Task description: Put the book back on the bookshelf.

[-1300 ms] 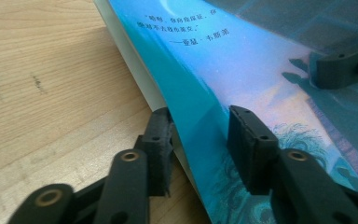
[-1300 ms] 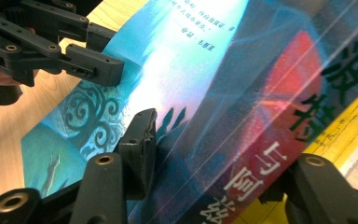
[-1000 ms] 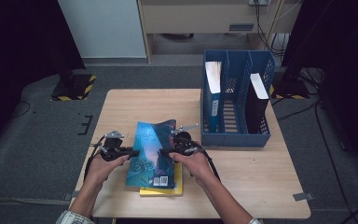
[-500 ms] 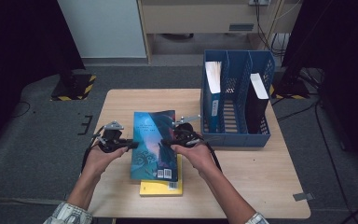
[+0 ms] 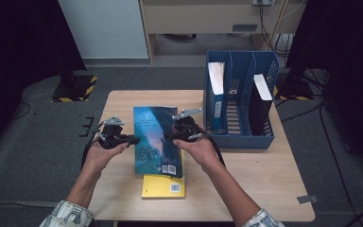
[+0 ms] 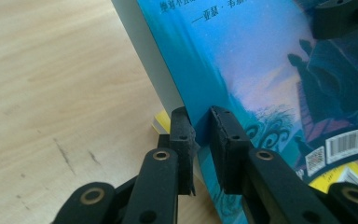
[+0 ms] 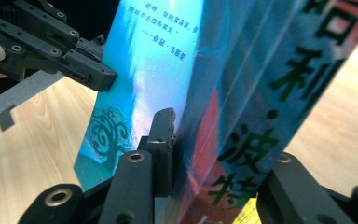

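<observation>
A blue-covered book is held up above the table between both grippers. My left gripper is shut on its left edge; in the left gripper view the jaws pinch the blue cover. My right gripper clamps the spine side, and its jaws have just been closing with the thick spine between them. A yellow book lies flat on the table beneath, partly covered by the blue one.
A blue file holder with several slots stands at the table's back right, holding a white-topped folder and a dark binder. Bare wooden tabletop lies in front of it. The other gripper shows across the book.
Both hands have risen with the blue book, lifting it off the yellow book, more of which now shows at the near end.
</observation>
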